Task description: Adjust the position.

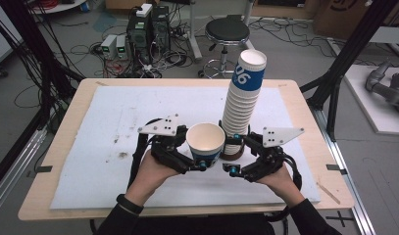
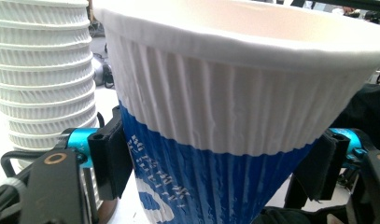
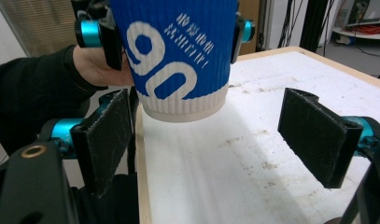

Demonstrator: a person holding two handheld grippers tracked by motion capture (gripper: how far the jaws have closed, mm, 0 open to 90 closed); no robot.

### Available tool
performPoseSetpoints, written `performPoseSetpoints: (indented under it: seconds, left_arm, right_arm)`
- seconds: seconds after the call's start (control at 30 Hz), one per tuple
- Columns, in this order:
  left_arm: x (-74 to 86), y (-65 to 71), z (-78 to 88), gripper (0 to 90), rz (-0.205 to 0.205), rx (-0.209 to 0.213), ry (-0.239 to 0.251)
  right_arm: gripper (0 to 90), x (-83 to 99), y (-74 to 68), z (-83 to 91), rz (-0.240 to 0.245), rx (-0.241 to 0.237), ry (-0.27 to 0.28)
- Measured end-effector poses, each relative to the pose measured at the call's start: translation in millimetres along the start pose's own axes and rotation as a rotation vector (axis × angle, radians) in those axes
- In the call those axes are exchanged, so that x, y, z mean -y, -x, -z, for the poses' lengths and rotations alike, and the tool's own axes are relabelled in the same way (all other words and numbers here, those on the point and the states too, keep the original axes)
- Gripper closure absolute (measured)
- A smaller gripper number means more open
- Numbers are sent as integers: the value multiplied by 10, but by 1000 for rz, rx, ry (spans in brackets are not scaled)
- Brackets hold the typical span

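Hands at the bottom edge carry both tools over the counter (image 1: 113,105). Beside the cup stack (image 1: 242,105), the left hand-held gripper (image 1: 201,164) pinches a single cup (image 1: 205,142), lifted; the right hand-held gripper (image 1: 232,169) stands spread, empty. Next the cup probably needs setting down upright.

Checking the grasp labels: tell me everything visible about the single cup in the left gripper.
The single cup is a ribbed paper cup, white at its upper band, blue with white print below, empty and upright, mouth up. The left gripper has its jaws shut on the blue lower wall, holding it clear of the white mat, beside the cup stack.
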State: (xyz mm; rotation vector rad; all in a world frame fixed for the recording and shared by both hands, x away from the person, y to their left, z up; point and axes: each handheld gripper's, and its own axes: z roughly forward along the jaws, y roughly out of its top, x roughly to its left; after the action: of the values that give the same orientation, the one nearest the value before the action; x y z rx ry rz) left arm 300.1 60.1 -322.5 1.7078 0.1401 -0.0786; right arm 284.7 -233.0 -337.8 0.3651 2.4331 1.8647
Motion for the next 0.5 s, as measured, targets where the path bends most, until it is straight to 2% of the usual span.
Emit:
performPoseSetpoints:
  seconds: [0.13, 0.5]
  left_arm:
    - [3, 1, -22, 250, 3, 6, -3]
    - [25, 10, -108, 250, 13, 15, -10]
  right_arm:
    - [180, 17, -30, -84, 15, -7, -20]
    - [180, 44, -74, -197, 6, -24, -34]
